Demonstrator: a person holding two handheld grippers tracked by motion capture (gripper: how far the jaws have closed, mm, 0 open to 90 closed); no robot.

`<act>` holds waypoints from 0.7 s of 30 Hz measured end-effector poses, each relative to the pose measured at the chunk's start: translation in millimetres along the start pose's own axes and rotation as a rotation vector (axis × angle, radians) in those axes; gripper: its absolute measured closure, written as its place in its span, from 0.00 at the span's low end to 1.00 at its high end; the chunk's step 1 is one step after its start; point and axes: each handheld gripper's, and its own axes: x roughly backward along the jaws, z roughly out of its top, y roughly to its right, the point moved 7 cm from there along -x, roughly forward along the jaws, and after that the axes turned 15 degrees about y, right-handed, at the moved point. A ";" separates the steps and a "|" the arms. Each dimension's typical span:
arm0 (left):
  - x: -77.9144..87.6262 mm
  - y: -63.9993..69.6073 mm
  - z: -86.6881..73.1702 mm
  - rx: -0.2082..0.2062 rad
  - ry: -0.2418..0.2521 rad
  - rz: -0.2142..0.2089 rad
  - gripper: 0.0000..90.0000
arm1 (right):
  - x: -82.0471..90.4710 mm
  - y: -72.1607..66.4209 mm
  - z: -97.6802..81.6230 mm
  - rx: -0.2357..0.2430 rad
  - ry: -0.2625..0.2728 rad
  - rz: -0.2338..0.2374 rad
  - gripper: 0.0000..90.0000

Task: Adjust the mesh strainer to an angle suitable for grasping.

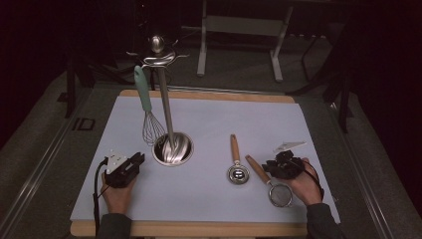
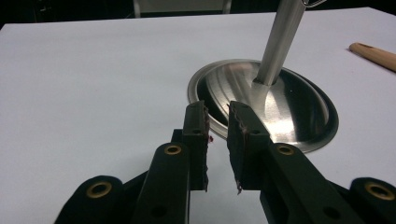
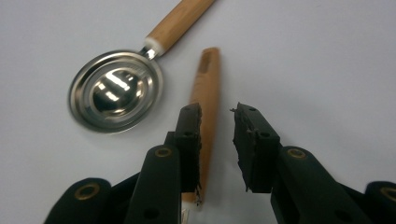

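- A whisk [image 1: 147, 107] with a pale green handle is already hanging from one hook of the metal stand [image 1: 166, 107], so one utensil is looking done.
- Two utensils are lying flat on the white mat [image 1: 209, 199]: a round metal spoon [image 1: 237, 162] with a wooden handle, and just beside it, to its right, a small mesh strainer [image 1: 271, 181] with a wooden handle.
- The right gripper [image 1: 283, 164] is hovering over the strainer's wooden handle [image 3: 207, 121]; its jaws are standing narrowly apart and gripping nothing, with the handle lying below and passing under the left jaw instead of sitting squarely in the gap.
- The left gripper [image 2: 218, 140] is resting near the stand's round base [image 2: 299, 116], its jaws narrowly parted and empty, apparently waiting or ready to steady the stand.
- By my judgement the work is standing at roughly a third done: one utensil hung, two remaining.
- The step in hand is looking like the pick-up of the strainer; the grip is not yet made.
- What is remaining: closing on the strainer handle, lifting it to a free hook, then doing the same with the spoon.
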 end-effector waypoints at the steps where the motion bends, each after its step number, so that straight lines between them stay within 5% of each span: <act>1: 0.0 0.0 0.0 0.000 0.000 0.000 0.87 | 0.0 0.0 0.0 0.000 0.000 0.000 0.79; 21: 1.0 0.5 0.5 0.002 0.011 -0.003 0.86 | -6.5 -7.2 -27.7 -0.098 -0.242 0.090 0.75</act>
